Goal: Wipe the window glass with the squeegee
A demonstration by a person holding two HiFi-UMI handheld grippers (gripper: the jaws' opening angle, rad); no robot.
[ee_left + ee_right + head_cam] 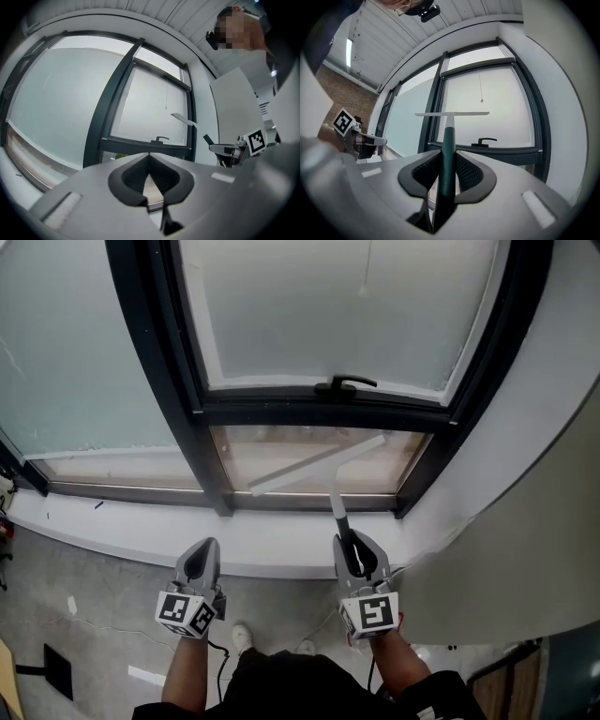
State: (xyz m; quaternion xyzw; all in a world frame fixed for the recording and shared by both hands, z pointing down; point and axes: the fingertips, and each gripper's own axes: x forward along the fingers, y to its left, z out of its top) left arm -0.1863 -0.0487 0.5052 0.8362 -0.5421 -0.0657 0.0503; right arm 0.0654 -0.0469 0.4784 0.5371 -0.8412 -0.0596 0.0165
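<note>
Currently: right gripper point(449, 161) is clamped on the squeegee point(450, 123). Its fingers point(469, 174) are closed on either side of the handle, which runs straight out between them.

Squeegee is T-shaped: dark green grip, narrowing to a pale neck, with a long thin whitish blade set crossways at the far end.

Head view:
- Right gripper point(350, 540) sits low, right of centre, and the squeegee point(323, 465) reaches up and away from it.
- Blade is tilted, left end lower than right.
- It lies across the small lower pane point(272, 451) of the window, just under the dark crossbar of the window frame point(155, 343).
- Can't tell whether the blade edge touches the pane.

Right gripper view: the blade reads level against the frosted window glass point(497, 103). It sits above and to the left of the black window handle point(486, 140).

Left gripper point(149, 155): fingers point(133, 177) shut tip to tip, nothing between them. In the head view the left gripper point(202, 545) is level with the right one and well apart from it. It points toward the white sill point(112, 521) and touches nothing. Its own view catches the squeegee blade as a pale strip at the right edge of the frame, with the right gripper's marker cube point(257, 140) further right.

Upper pane is frosted and evenly pale. Grey floor point(84, 596) shows below the sill.
</note>
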